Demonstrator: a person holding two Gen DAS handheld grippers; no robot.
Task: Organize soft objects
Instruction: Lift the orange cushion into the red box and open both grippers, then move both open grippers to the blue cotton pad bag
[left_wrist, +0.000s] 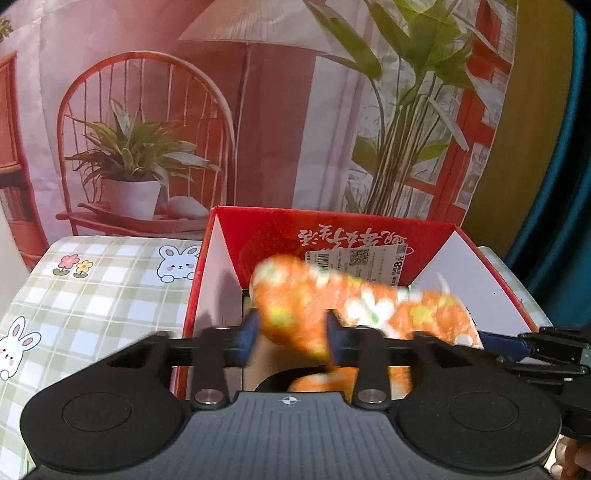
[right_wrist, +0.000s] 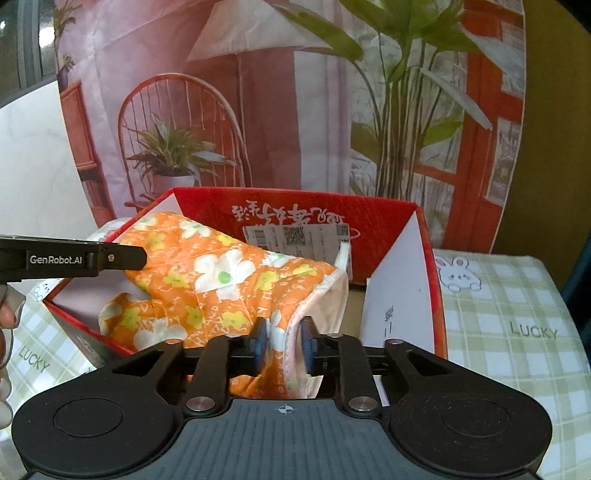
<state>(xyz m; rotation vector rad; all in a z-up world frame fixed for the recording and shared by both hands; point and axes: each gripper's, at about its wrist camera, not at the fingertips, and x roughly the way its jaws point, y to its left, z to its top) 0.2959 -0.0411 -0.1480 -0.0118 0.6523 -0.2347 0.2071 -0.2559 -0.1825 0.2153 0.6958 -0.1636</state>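
Observation:
An orange cloth with white and yellow flowers hangs over the open red cardboard box, partly inside it. In the left wrist view the cloth is blurred and lies between the spread blue pads of my left gripper, which do not clamp it. My right gripper stands a little open at the box's near edge. The cloth's white hem lies loosely between its pads. The left gripper's black fingers reach to the cloth from the left. The right gripper's fingers come in from the right.
The box has raised white flaps and a barcode label on its back wall. It stands on a green checked tablecloth with bunnies. A printed backdrop with a chair and plants hangs close behind. A person's fingers show at the left edge.

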